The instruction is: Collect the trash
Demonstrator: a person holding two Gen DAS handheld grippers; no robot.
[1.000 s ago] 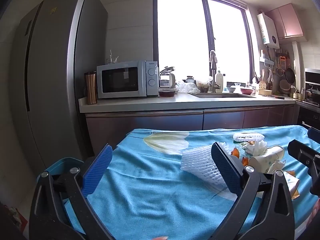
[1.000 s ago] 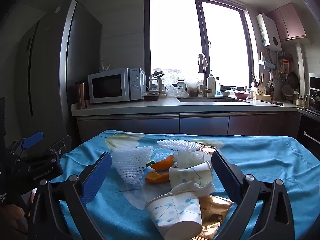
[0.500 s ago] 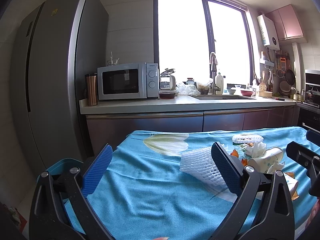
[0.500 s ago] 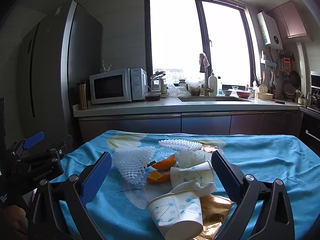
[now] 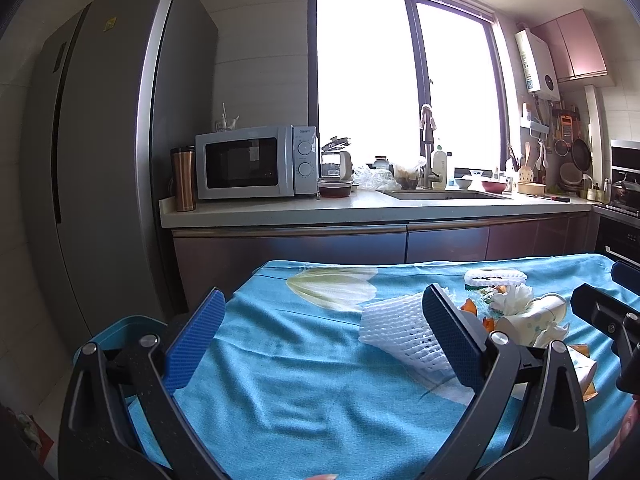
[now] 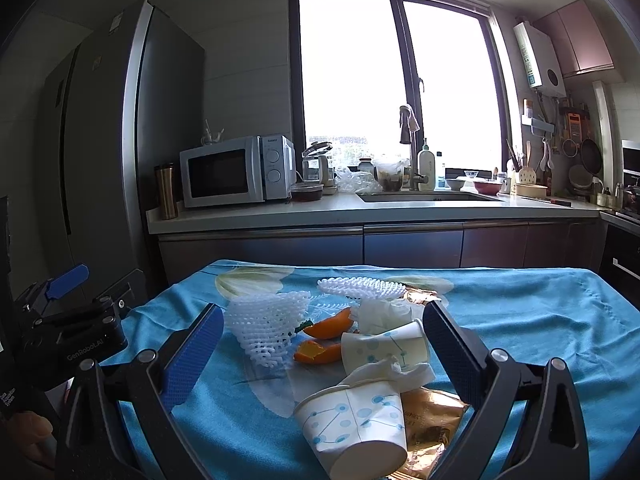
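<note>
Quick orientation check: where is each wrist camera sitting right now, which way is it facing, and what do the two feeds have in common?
Left wrist: on the left gripper, over the table's left part, facing the kitchen counter; its open blue pads show, the foam net ahead, the right gripper at the right edge.
Right wrist: on the right gripper, open above the nearest paper cup, facing the same way; the left gripper and a hand sit at the left edge.
Shared: blue tablecloth, foam net, orange peels, microwave.

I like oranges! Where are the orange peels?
In the right wrist view, the orange peels lie mid-table on the blue cloth, between the white foam net on their left and a tipped paper cup.
</note>
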